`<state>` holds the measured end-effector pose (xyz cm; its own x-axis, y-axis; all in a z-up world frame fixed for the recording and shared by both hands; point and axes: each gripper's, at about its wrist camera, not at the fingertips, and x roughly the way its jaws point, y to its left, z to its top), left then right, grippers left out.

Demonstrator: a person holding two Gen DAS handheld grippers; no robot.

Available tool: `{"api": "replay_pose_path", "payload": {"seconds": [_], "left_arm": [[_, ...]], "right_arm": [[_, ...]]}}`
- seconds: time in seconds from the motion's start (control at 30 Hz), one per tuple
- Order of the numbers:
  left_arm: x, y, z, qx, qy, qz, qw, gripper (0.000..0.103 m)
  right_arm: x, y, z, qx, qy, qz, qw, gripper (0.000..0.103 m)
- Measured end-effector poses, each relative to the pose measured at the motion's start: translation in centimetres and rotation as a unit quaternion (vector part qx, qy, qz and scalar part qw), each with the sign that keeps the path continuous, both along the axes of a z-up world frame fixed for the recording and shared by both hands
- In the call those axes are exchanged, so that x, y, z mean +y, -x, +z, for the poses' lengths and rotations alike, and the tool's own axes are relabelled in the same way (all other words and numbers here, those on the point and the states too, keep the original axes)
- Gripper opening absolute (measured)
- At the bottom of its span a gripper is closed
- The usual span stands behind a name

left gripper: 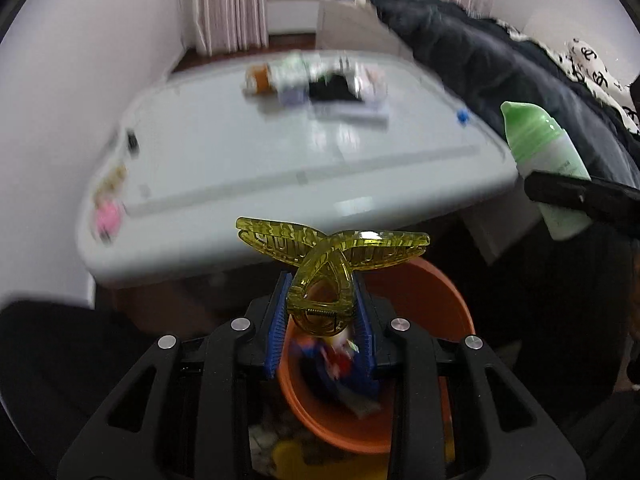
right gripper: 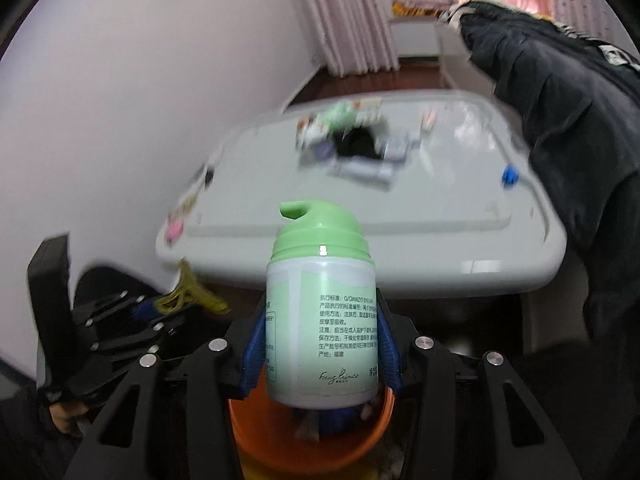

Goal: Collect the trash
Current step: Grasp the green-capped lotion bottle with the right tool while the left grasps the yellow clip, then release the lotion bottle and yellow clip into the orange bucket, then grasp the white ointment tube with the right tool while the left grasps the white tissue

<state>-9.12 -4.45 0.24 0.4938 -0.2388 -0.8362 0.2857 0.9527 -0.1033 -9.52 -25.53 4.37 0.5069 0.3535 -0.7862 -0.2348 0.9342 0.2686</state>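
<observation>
Left gripper (left gripper: 324, 312) pinches a translucent yellow plastic hair claw (left gripper: 330, 256); right gripper (right gripper: 320, 344) pinches a green-capped white pump bottle (right gripper: 322, 312), both above the round orange plastic bin (left gripper: 420, 300). Best centre each over the bin before releasing.

Open orange bin (left gripper: 420, 292) below; white table (left gripper: 280, 168) edge just ahead.
</observation>
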Motion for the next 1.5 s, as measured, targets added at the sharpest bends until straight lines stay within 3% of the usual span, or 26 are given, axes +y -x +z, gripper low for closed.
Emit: {"api": "replay_pose_path", "payload": {"seconds": [0.1,0.33,0.4,0.43,0.47,0.7,0.87,1.03,1.17,1.23,1.27,1.4,1.5], "left_arm": [[-0.2,0.7,-0.9,0.016,-0.006,-0.015,0.9997,0.029],[-0.5,0.6,-2.4,0.057,-0.009,-0.026,0.998,0.029],[-0.6,0.5,-2.9,0.067,-0.017,-0.023,0.9973,0.046],[-0.5,0.7,-2.9,0.066,-0.019,-0.019,0.9975,0.068],[-0.4,0.6,-2.9,0.064,-0.015,-0.017,0.9977,0.079],[0.6,-0.9,-3.0,0.083,0.023,-0.008,0.9963,0.079],[1.3,-2.9,-2.9,0.088,0.054,0.005,0.9947,0.079],[1.8,-4.0,-3.4,0.101,0.082,0.016,0.9914,0.079],[1.7,-4.4,-3.6,0.093,0.063,0.018,0.9935,0.079],[1.8,-4.5,-3.7,0.093,0.061,0.019,0.9936,0.079],[1.8,-4.6,-3.7,0.093,0.062,0.019,0.9935,0.079],[1.8,-5.4,-3.4,0.09,0.061,0.02,0.9938,0.079],[1.7,-6.8,-2.3,0.069,0.06,0.024,0.9955,0.079]], "right_arm": [[1.0,1.1,-2.4,0.042,0.024,0.022,0.999,0.047],[1.3,1.5,-5.7,0.108,0.025,0.042,0.993,0.047],[1.5,1.5,-6.7,0.124,0.028,0.049,0.991,0.048],[1.5,1.4,-7.0,0.128,0.036,0.049,0.99,0.061],[1.4,1.3,-6.9,0.123,0.039,0.046,0.991,0.066],[0.3,-4.4,-2.7,0.05,0.05,0.046,0.996,0.069],[2.8,-13.5,-1.5,-0.011,0.14,0.114,0.983,0.067],[3.9,-20.9,-4.5,0.032,0.172,0.151,0.973,0.059],[5.0,-24.5,-7.6,0.076,0.17,0.178,0.966,0.055],[5.5,-24.9,-8.5,0.076,0.183,0.192,0.961,0.042],[5.5,-25.1,-8.4,0.078,0.173,0.192,0.963,0.029],[5.5,-24.0,-8.4,0.076,0.171,0.164,0.969,0.026],[3.9,-22.4,-7.3,0.083,0.116,0.131,0.981,0.026]]}}
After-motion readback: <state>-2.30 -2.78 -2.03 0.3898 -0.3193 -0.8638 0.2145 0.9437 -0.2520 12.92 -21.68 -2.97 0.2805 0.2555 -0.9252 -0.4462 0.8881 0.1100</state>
